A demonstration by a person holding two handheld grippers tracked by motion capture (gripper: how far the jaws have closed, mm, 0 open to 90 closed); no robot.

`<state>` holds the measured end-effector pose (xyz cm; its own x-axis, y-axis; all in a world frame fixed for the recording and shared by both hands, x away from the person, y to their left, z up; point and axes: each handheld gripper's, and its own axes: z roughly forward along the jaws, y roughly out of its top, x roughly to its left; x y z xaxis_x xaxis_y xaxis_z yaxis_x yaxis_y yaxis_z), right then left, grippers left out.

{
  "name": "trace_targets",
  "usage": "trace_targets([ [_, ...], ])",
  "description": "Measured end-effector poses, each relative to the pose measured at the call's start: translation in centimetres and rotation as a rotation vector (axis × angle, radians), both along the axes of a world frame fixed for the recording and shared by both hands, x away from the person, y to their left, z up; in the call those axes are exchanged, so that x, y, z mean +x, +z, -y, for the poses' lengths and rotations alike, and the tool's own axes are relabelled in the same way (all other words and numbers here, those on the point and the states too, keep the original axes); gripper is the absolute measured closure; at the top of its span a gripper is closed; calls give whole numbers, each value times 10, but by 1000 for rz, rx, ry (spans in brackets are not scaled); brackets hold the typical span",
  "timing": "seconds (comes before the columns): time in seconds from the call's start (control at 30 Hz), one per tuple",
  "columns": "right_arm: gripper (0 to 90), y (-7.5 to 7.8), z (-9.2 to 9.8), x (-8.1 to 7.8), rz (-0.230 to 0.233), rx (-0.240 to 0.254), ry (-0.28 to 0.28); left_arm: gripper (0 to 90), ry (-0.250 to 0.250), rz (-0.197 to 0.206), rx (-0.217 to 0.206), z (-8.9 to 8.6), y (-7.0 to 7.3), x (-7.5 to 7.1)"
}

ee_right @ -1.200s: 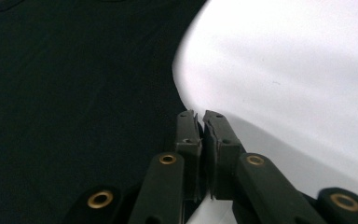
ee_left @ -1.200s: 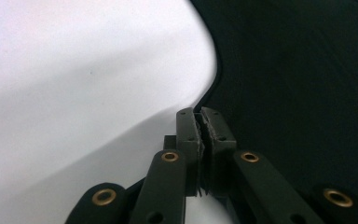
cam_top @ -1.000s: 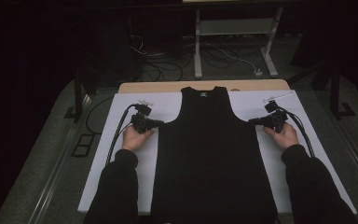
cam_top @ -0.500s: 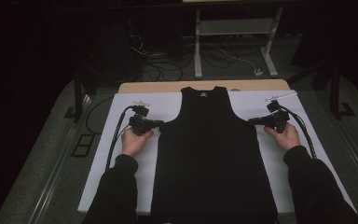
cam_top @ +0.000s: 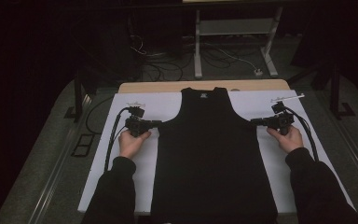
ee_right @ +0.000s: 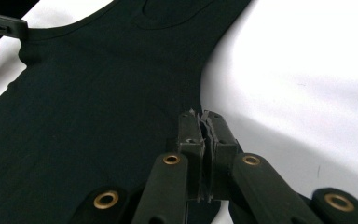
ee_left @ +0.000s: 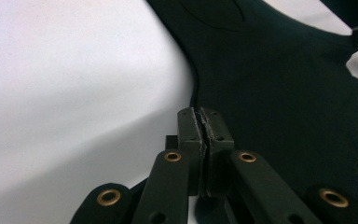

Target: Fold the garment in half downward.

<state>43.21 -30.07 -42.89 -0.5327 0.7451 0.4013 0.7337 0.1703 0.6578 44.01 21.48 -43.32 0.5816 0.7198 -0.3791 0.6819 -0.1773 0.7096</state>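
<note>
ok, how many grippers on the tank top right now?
2. The left gripper is shut at the black tank top's left edge under the armhole; the right gripper is shut at its right edge. Whether cloth is pinched isn't clear.

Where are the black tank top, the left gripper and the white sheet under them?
black tank top (cam_top: 212, 158): high view, middle of its front.
left gripper (cam_top: 157, 123): high view, at its jaw tips.
white sheet (cam_top: 144, 172): high view, bare patch beside the top.
</note>
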Motion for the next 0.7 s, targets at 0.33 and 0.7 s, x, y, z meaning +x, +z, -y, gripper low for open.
trace_targets([
  [0.33,853,3,7,-8,-4,61,-28,870,24,7,-62,-6,2,-9],
  [0.7,852,5,13,-20,1,81,-54,869,37,1,-74,-11,3,-17],
])
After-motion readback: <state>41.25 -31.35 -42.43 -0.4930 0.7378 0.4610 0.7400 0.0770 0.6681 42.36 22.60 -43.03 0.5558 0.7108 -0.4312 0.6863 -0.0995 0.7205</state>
